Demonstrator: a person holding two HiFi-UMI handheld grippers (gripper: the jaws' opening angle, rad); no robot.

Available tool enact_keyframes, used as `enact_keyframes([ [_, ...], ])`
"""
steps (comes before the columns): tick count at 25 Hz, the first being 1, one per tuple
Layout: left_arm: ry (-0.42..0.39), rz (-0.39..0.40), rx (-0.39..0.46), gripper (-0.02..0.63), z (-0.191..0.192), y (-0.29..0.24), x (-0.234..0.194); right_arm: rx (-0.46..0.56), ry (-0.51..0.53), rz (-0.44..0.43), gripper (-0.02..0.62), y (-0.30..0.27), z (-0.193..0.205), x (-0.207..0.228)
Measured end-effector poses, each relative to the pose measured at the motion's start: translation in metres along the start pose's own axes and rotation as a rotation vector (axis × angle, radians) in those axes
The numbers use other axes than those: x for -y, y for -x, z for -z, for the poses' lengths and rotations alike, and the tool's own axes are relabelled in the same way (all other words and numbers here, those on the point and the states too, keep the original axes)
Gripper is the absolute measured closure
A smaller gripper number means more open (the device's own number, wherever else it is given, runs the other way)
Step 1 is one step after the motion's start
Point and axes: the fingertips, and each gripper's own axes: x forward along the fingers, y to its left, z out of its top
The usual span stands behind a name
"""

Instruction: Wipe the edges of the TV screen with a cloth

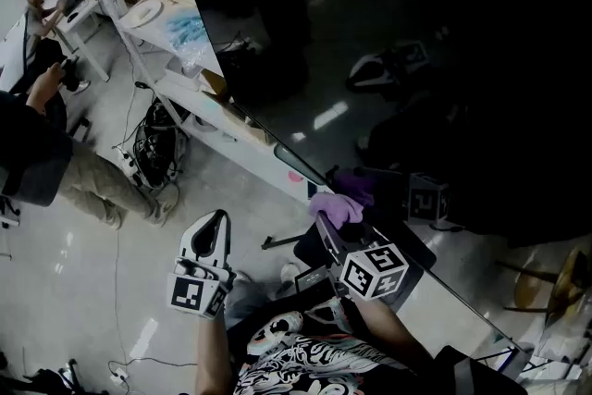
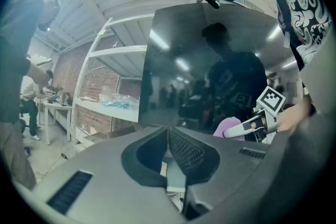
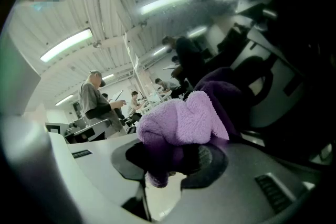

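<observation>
We hold purple cloth [image 1: 338, 206] clamped in right tool [image 1: 326, 221], jaws closed on bunched fabric. Cloth sits at lower edge of TV screen [image 1: 416, 60], touching glass; its darker reflection shows in panel just behind. Our left tool [image 1: 218, 220] hangs over floor [image 1: 74, 273], well apart from screen, jaws pressed together, nothing between them. In left gripper view we see right tool at screen's bottom edge, cloth at its tip. White shelving [image 1: 120, 5] stands just beside screen's left side.
</observation>
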Motion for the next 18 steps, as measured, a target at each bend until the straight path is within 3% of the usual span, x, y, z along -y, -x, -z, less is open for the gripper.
enact_keyframes([
  [11,0.004,0.110,0.006,0.581,-0.009,-0.023,-0.010,0.007,0.014,0.037,0.443,-0.017,-0.007,-0.008],
  [18,0.024,0.115,-0.025,0.581,-0.002,-0.040,-0.040,-0.005,0.022,0.048,0.443,-0.045,-0.014,-0.014],
])
